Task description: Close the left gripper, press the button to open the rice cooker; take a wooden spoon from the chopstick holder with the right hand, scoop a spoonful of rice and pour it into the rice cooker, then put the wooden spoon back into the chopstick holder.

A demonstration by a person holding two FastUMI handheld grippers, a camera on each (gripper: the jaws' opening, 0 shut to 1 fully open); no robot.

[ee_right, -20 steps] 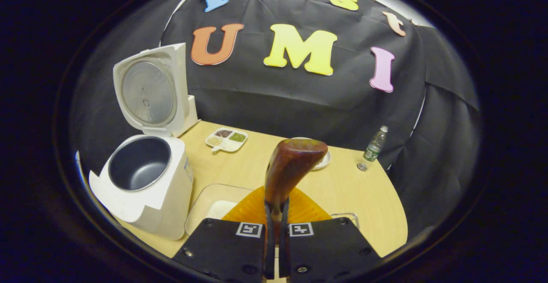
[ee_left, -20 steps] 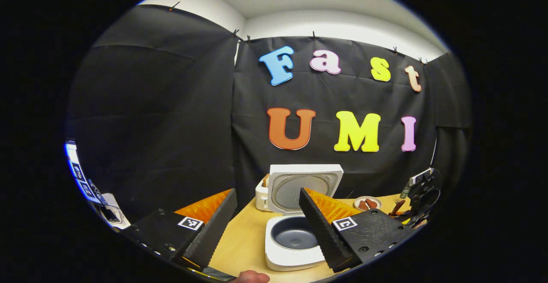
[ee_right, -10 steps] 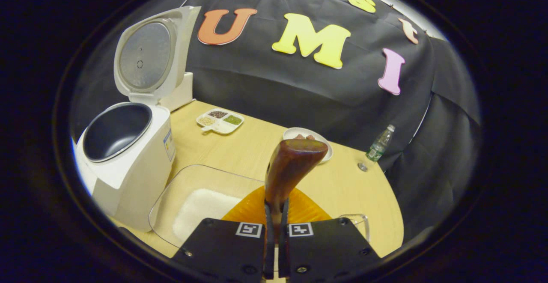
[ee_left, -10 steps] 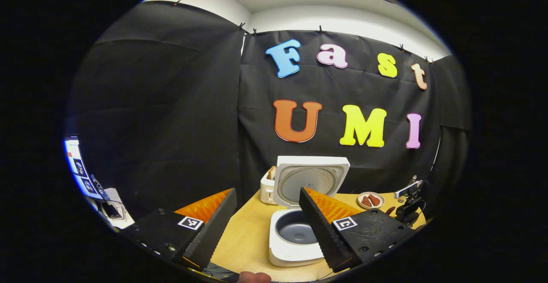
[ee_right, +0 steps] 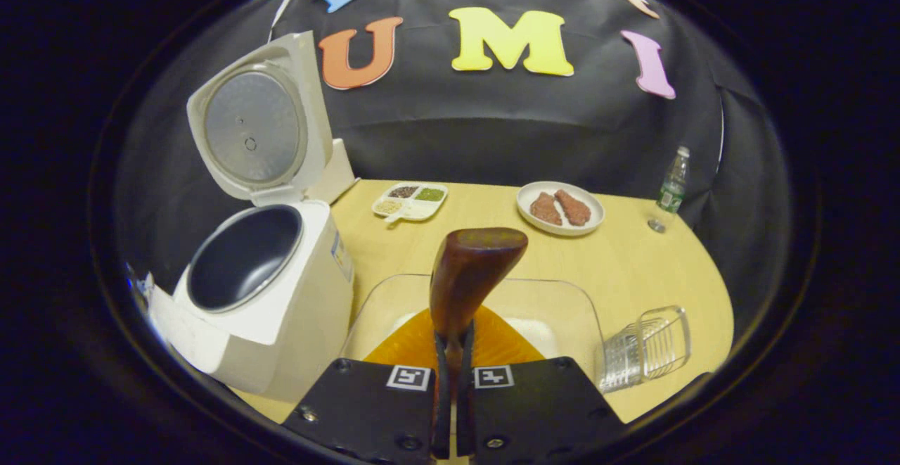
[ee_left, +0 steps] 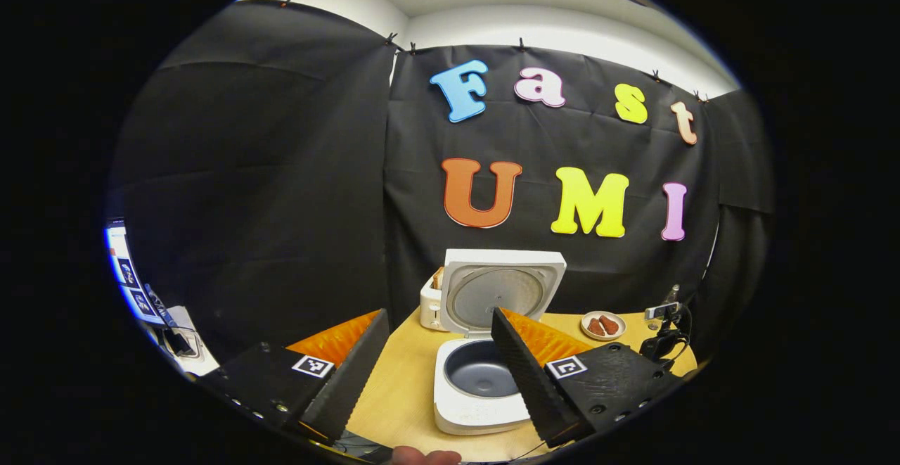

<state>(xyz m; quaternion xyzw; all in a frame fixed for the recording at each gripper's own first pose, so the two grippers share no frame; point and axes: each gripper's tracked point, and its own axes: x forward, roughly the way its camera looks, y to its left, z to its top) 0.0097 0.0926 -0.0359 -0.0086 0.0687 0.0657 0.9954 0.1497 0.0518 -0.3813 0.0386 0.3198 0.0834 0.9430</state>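
Right hand-held gripper [ee_right: 453, 380] clamped on the handle of the wooden spoon [ee_right: 470, 275], both fingers pressed against it, the spoon's dark bowl tilted up and forward above a clear tray [ee_right: 562, 303] with white rice [ee_right: 538, 328] lying in it. Rice cooker [ee_right: 260, 296] standing just left of that tray on the desk [ee_right: 633, 261], lid [ee_right: 253, 124] swung fully up, dark inner pot [ee_right: 242, 257] showing no rice. Clear ribbed chopstick holder [ee_right: 647, 349] lying on its side just right of the tray, near the desk's edge. Farther back on the desk: small divided dish [ee_right: 410, 200] of grains, white plate [ee_right: 560, 207] with two brown pieces, plastic bottle [ee_right: 671, 187] by the booth wall. Left hand-held gripper [ee_left: 439, 366] held wide open, gripping nothing, raised in front of the rice cooker [ee_left: 478, 384], which sits between its two fingers in the left gripper view; open lid [ee_left: 500, 290] upright behind the pot. White toaster [ee_left: 430, 303] just behind the cooker on its left, white plate [ee_left: 602, 324] to the right, the other gripper [ee_left: 664, 335] dark and small at the desk's [ee_left: 401, 387] far right. A fingertip [ee_left: 425, 456] of the person at the bottom edge of that view
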